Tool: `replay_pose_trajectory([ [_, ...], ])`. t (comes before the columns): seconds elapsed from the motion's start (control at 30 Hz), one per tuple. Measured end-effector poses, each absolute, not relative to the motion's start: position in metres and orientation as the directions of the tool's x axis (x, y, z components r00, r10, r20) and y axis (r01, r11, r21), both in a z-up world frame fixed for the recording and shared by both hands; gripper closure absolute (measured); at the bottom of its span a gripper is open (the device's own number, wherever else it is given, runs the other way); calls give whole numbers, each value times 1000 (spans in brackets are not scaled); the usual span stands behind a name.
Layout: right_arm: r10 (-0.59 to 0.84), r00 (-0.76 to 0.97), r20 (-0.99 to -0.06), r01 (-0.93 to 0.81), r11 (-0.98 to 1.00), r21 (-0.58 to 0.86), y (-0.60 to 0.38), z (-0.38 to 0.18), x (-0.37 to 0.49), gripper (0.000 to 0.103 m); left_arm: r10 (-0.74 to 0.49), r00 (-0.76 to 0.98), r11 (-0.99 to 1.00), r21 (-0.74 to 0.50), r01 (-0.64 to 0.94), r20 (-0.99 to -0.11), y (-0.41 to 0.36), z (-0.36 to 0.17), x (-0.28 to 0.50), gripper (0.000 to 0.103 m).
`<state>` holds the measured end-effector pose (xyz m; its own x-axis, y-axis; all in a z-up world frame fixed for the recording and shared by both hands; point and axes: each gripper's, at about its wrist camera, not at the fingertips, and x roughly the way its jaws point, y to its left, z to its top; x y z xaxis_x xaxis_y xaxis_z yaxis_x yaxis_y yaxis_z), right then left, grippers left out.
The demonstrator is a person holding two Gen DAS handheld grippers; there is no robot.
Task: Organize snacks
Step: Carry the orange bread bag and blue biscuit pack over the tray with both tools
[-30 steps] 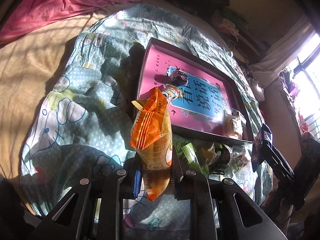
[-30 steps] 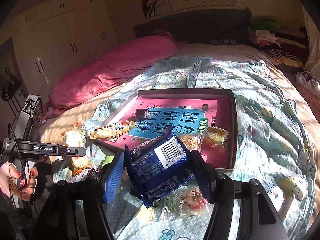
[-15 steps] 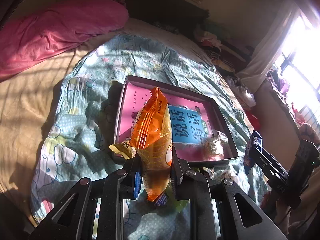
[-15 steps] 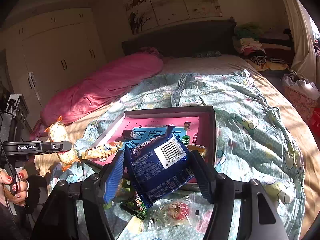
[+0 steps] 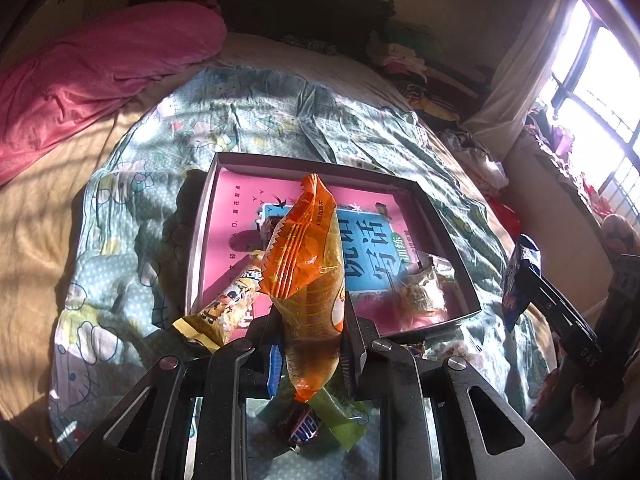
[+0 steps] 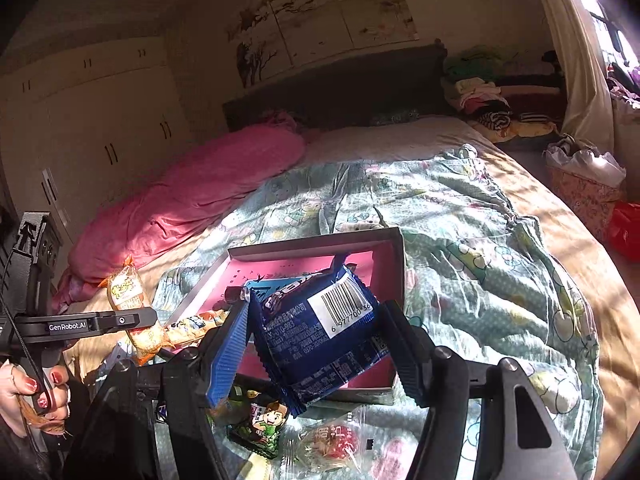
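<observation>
My left gripper point(image 5: 310, 344) is shut on an orange snack packet point(image 5: 310, 264), held upright above the near edge of a grey box point(image 5: 196, 252) with a pink and blue sheet inside. My right gripper point(image 6: 320, 344) is shut on a dark blue snack packet point(image 6: 320, 332) with a white barcode, in front of the same box point(image 6: 396, 256). In the right wrist view the left gripper point(image 6: 132, 320) shows at the left, holding the orange packet point(image 6: 128, 296). In the left wrist view the blue packet point(image 5: 520, 280) shows at the right edge. Small snacks point(image 5: 424, 284) lie inside the box.
The box sits on a patterned green quilt point(image 6: 460, 240) on a bed. A yellow packet point(image 5: 224, 312) leans over the box's near corner. Loose snacks point(image 6: 264, 424) lie on the quilt near me, among them a brown bar point(image 5: 300, 426). A pink duvet point(image 5: 100, 76) lies at the far left.
Both grippers rose and drew back from the box with their packets still held. The left one rolled, so the box now appears straighter and more central in its view.
</observation>
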<state>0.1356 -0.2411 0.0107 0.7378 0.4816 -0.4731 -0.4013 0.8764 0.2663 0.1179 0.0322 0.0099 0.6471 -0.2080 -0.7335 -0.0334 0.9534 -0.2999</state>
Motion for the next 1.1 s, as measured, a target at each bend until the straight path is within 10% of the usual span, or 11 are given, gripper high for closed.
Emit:
replay_pose_trajectory([
  [1.1,474,709,-521,-379,880,286,-230,-8,168,37,-188,587,973,-232,1,-787,0,-22,168,79],
])
